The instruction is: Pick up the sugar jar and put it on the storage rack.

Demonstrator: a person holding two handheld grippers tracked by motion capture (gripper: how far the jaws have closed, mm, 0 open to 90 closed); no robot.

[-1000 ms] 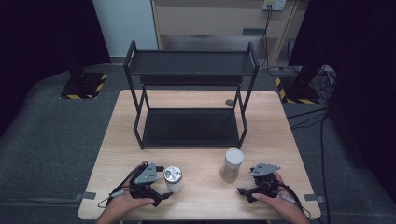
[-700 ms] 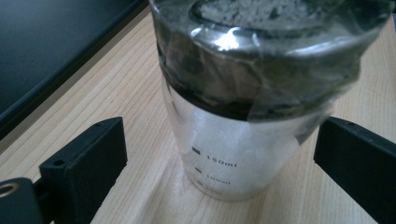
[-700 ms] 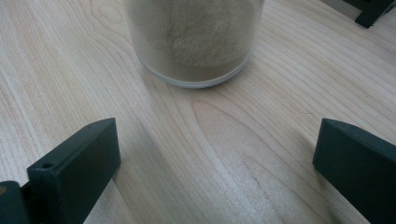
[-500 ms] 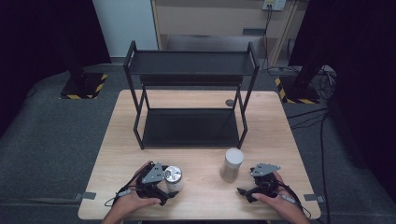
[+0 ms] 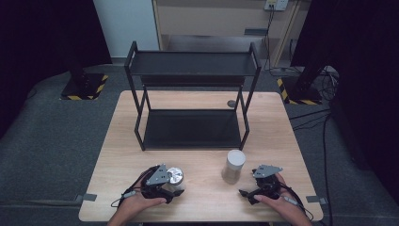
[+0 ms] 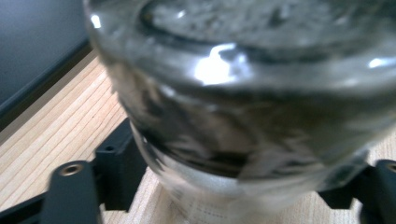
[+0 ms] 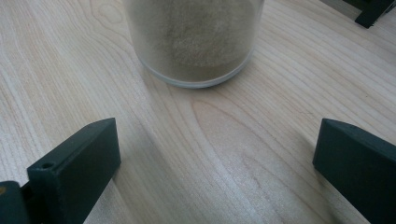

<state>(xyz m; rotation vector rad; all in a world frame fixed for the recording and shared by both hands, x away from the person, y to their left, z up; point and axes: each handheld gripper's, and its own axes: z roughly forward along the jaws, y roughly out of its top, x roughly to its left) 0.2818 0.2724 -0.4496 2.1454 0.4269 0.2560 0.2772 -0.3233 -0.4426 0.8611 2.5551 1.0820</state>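
Curtained lab: black drapes (image 5: 42, 37), hazard-taped stands (image 5: 83, 87)

Your silver-lidded glass jar (image 5: 174, 177) stands upright at the desk's near left; the white-lidded jar (image 5: 234, 165) of beige powder stands near right.

Shelf rack (image 5: 192, 94) is sitting at 12 o'clock on the table (image 5: 117, 141); jar (image 5: 173, 177) at 7, canister (image 5: 234, 165) at 5.

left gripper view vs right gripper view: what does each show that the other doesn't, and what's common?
Left gripper view: a clear jar with a shiny lid, close up between the left tongs, which have just been closing onto it; a dark shelf edge.
Right gripper view: a powder-filled jar standing ahead of the open right tongs, untouched.
Both: the wooden table.
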